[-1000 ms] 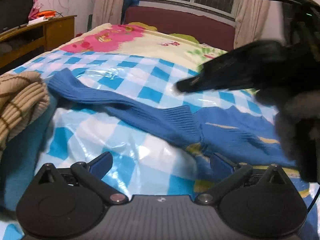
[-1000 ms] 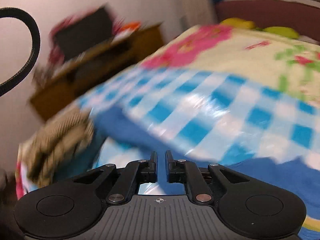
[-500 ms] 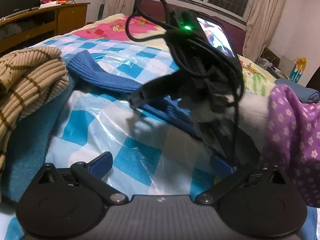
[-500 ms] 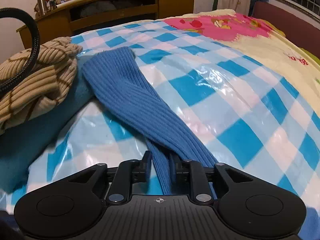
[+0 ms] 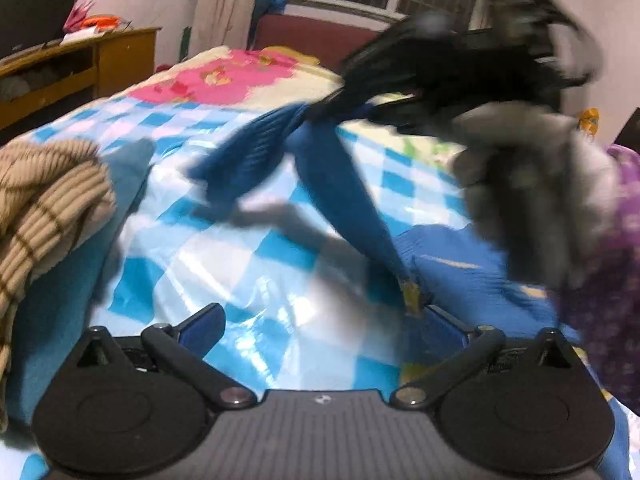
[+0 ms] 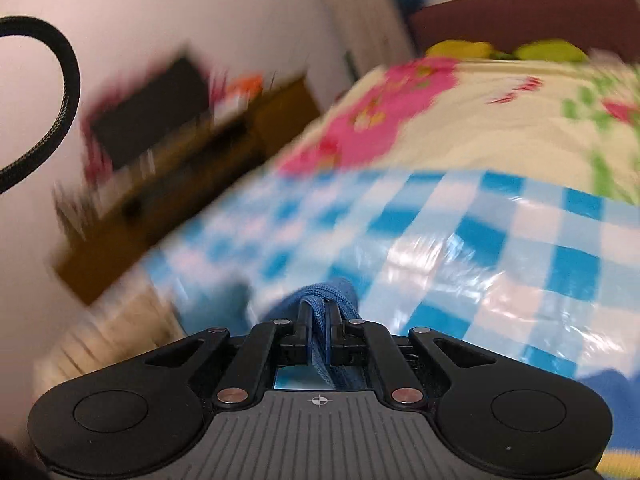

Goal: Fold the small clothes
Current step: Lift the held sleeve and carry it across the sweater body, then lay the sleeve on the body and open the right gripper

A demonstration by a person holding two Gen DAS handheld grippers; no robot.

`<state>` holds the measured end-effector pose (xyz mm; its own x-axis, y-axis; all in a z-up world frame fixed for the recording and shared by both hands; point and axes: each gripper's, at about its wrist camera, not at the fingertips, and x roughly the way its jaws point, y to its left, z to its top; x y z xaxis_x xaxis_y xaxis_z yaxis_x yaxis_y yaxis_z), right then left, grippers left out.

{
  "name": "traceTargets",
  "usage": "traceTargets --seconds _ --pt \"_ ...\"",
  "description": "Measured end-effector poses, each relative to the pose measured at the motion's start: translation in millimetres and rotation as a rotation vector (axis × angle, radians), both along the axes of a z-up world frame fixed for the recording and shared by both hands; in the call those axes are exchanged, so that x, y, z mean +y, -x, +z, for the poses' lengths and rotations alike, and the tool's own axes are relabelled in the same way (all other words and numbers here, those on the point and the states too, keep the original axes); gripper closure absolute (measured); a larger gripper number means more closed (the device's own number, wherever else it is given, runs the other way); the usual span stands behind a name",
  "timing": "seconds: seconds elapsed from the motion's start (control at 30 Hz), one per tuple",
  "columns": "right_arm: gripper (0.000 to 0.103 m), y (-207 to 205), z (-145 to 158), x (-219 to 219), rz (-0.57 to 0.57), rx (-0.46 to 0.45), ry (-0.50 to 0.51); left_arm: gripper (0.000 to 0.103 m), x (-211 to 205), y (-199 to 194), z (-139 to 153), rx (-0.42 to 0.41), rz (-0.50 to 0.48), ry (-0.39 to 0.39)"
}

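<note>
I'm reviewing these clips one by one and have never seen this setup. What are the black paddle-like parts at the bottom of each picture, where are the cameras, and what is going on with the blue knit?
There is no robot here: a person holds a two-finger gripper in each hand, and a wide-angle camera on each looks forward along its fingers. The black shapes are the grippers' own bodies.

In the left wrist view, the left gripper is open and holds nothing. Beyond it, the blurred right gripper lifts the sleeve of a blue sweater off the checkered plastic sheet on the bed. A tan striped knit lies at the left.

In the right wrist view, the right gripper's jaws have just closed on that sleeve.
</note>
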<state>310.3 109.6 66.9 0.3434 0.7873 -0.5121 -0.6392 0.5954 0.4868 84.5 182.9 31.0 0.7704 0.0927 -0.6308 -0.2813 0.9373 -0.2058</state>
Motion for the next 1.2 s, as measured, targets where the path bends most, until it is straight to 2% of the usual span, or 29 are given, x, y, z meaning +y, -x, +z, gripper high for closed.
traceTargets --seconds 0.1,0.17,0.2,0.27,0.33,0.4,0.47,0.5,0.67,0.73,0.83,0.9,0.93,1.0,1.03,1.1,1.13,1.2 --pt "0.098 -0.9 13.6 -86.6 -0.169 0.102 -0.252 0.000 -13.5 -5.8 6.5 -0.024 -0.045 -0.010" --pt "0.098 5.9 2.1 -148.5 -0.316 0.176 -0.384 0.000 -22.8 -13.0 5.3 -0.021 -0.075 -0.016" --pt "0.098 11.5 -11.4 -178.3 -0.389 0.221 -0.416 0.000 -28.5 -16.7 3.8 -0.016 -0.092 -0.018" --pt "0.098 26.0 -39.7 -221.4 -0.513 0.257 -0.319 0.000 -42.2 -23.5 0.3 -0.004 -0.128 -0.024" --pt "0.096 39.0 -65.9 -249.2 -0.575 0.321 -0.234 0.000 -58.4 -28.5 -2.8 0.010 -0.160 -0.044" --pt "0.096 53.6 -88.1 -271.3 -0.618 0.371 -0.211 0.000 -74.8 -35.9 -7.3 0.031 -0.184 -0.076" --pt "0.096 63.1 -99.7 -281.6 -0.630 0.374 -0.188 0.000 -87.7 -42.9 -10.9 0.049 -0.209 -0.101" --pt "0.092 66.0 -103.1 -284.7 -0.636 0.372 -0.185 0.000 -94.0 -47.0 -12.0 0.057 -0.217 -0.118" --pt "0.091 65.5 -102.7 -295.9 -0.593 0.364 -0.193 0.000 -112.5 -67.4 -14.5 0.059 -0.220 -0.209" --pt "0.087 54.8 -96.7 -300.2 -0.596 0.346 -0.202 0.000 -115.8 -76.3 -16.2 0.067 -0.219 -0.239" --pt "0.073 35.3 -85.6 -307.3 -0.609 0.284 -0.183 0.000 -117.0 -86.7 -19.2 0.072 -0.210 -0.246" --pt "0.058 11.9 -86.6 -301.7 -0.586 0.294 -0.176 0.000 -117.6 -92.6 -21.8 0.079 -0.205 -0.258" --pt "0.056 0.0 -89.5 -296.5 -0.575 0.311 -0.169 0.000 -118.0 -95.3 -23.3 0.085 -0.207 -0.264" --pt "0.059 -20.8 -96.2 -284.4 -0.563 0.328 -0.135 0.000 -118.8 -97.7 -25.2 0.094 -0.210 -0.273" --pt "0.064 -27.1 -98.0 -280.1 -0.563 0.326 -0.116 0.000 -119.0 -98.4 -25.9 0.097 -0.211 -0.275" --pt "0.098 -37.4 -99.8 -273.6 -0.559 0.340 -0.109 0.000 -118.6 -99.5 -27.4 0.104 -0.214 -0.276" --pt "0.099 -39.0 -98.6 -272.8 -0.559 0.351 -0.120 0.000 -118.2 -100.0 -28.6 0.107 -0.213 -0.277" --pt "0.099 -34.8 -83.4 -277.9 -0.549 0.312 -0.167 0.000 -116.4 -102.3 -31.0 0.117 -0.207 -0.276"
